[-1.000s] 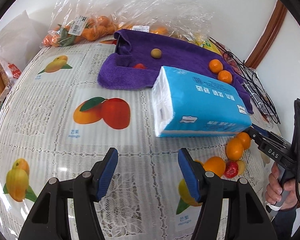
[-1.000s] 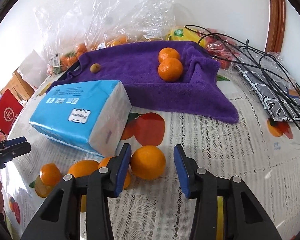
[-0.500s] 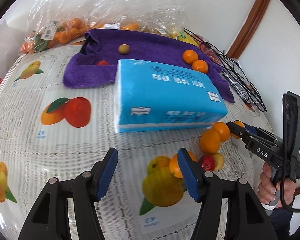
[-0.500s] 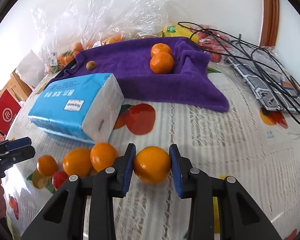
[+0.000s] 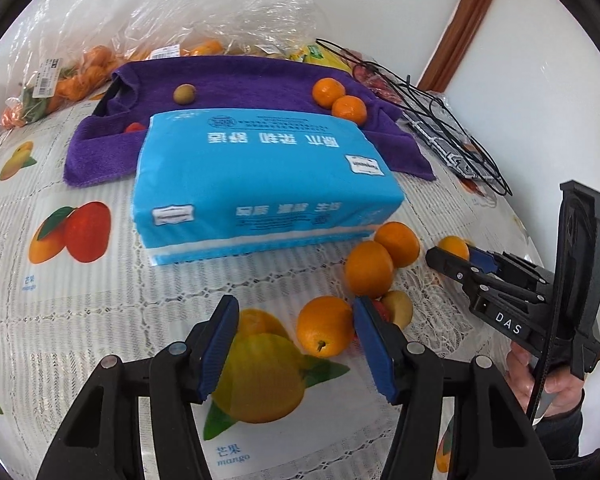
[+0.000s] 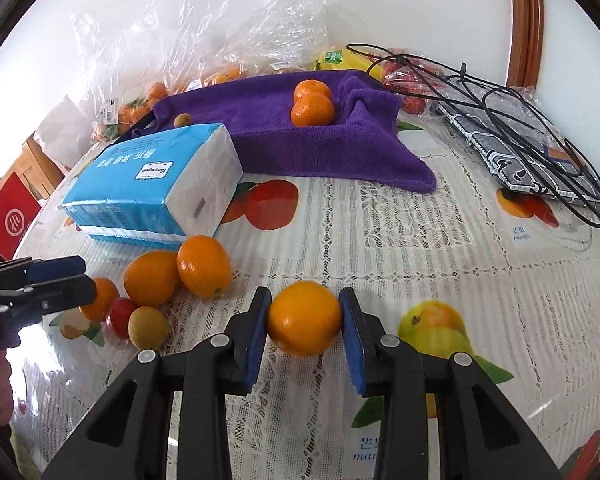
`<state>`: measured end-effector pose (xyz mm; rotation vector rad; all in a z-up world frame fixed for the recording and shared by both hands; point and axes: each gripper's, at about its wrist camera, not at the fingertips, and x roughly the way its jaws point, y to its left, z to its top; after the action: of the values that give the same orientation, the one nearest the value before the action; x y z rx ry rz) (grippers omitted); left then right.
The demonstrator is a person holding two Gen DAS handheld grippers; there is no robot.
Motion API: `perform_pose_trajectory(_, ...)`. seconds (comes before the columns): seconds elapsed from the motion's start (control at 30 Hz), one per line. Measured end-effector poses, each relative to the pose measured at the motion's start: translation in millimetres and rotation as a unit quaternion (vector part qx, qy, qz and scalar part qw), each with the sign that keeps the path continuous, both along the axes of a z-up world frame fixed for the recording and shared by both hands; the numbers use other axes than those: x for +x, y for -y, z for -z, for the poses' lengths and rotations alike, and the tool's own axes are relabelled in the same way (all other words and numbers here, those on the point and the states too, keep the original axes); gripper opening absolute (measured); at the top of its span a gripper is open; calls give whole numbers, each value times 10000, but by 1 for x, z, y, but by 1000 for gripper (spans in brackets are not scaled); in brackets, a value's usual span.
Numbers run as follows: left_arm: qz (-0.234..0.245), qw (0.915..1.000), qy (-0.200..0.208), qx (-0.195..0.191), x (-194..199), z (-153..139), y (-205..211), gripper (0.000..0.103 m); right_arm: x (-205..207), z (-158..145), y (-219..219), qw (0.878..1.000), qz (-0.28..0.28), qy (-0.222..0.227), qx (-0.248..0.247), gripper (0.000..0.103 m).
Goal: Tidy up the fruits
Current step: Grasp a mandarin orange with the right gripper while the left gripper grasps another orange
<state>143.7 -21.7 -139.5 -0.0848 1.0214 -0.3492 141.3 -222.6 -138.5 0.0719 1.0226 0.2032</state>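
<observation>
Right tongs (image 6: 304,330): pinched on a held orange (image 6: 304,324), seen at lower centre of the right wrist view, both pads pressed to its sides so it can be carried off the desk (image 6: 440,240).
Left tongs (image 5: 294,340): spread, having just been closing, with a loose orange (image 5: 326,330) between the pads at lower centre of the left wrist view; no pinch is yet made.
Fruit pile (image 6: 156,284): clustered at centre left, beside the blue tissue pack (image 6: 152,184).
Purple towel (image 6: 300,136): laid at upper centre with two mandarins (image 6: 312,104) on it, judged the sorting spot.
</observation>
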Motion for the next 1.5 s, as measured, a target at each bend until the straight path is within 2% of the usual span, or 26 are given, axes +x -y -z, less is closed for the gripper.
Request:
perform_pose_trajectory(0.2, 89, 10000, -13, -43, -2, 4, 7, 41, -5, 0, 2, 10000, 9, 19, -14, 35)
perform_pose_trajectory(0.27, 132, 9999, 5, -46, -2, 3, 7, 31, -6, 0, 2, 10000, 28, 50, -7, 35)
perform_pose_trajectory(0.43, 184, 9998, 63, 56, -6, 2, 6, 30, -5, -1, 3, 10000, 66, 10, 28, 33)
perform_pose_trajectory(0.57, -14, 9997, 121, 233, -9, 0, -7, 30, -8, -3, -2, 9998, -20, -41, 179, 33)
perform_pose_trajectory(0.8, -217, 9989, 79, 418, -9, 9, -17, 31, -13, -1, -15, 9999, -80, 52, 69, 33)
perform_pose_trajectory(1.0, -271, 9987, 181, 382, -11, 9, -18, 31, -13, -1, -13, 9999, -57, 51, 101, 33)
perform_pose_trajectory(1.23, -368, 9986, 263, 283, -13, 11, -19, 31, -12, -1, -18, 9999, -44, 59, -125, 33)
perform_pose_trajectory(1.5, -480, 9967, 586, 284, -20, 13, -19, 31, -12, -1, -18, 9999, -42, 50, -142, 34)
